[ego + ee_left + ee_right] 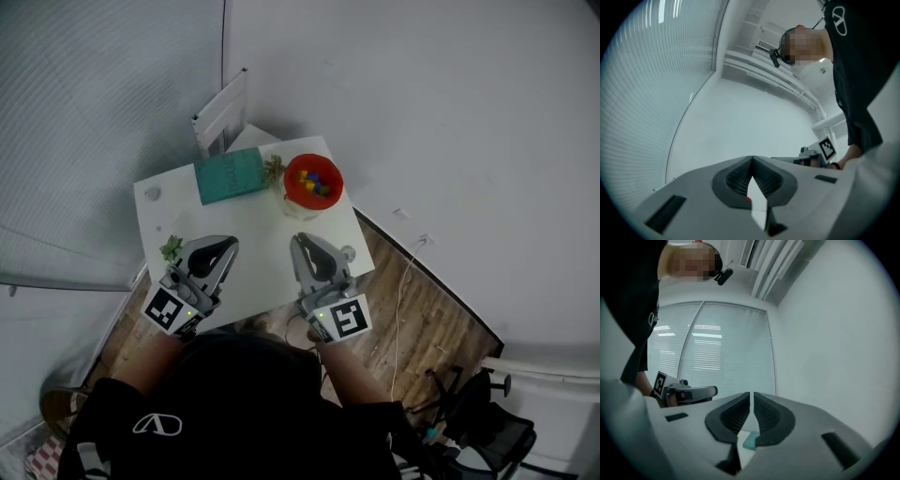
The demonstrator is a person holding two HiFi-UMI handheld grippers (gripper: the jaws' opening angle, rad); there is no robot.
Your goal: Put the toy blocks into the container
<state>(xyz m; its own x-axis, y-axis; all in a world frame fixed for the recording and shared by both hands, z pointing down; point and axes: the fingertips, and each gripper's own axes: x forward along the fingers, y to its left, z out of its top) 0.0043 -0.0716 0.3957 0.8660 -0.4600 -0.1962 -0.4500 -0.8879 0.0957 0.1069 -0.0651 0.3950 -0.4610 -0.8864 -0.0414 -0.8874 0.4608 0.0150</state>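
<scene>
My right gripper (300,240) wears matt grey plastic, with ribbed dark pads (733,416). The table (253,234) is smooth matt white, the container (290,173) red plastic, and the floor (422,309) at right wood planks.

Your white table (262,234) stands on a wood floor (422,309). At its far edge lies a teal book (228,175), with the red container (313,181) just beside it. A green sprig (172,248) sits near your left edge.

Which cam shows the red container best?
Head view: it looks down into the red container at the white table's far right corner, colored blocks inside. Both gripper views look up at wall and blinds; neither shows it.
</scene>
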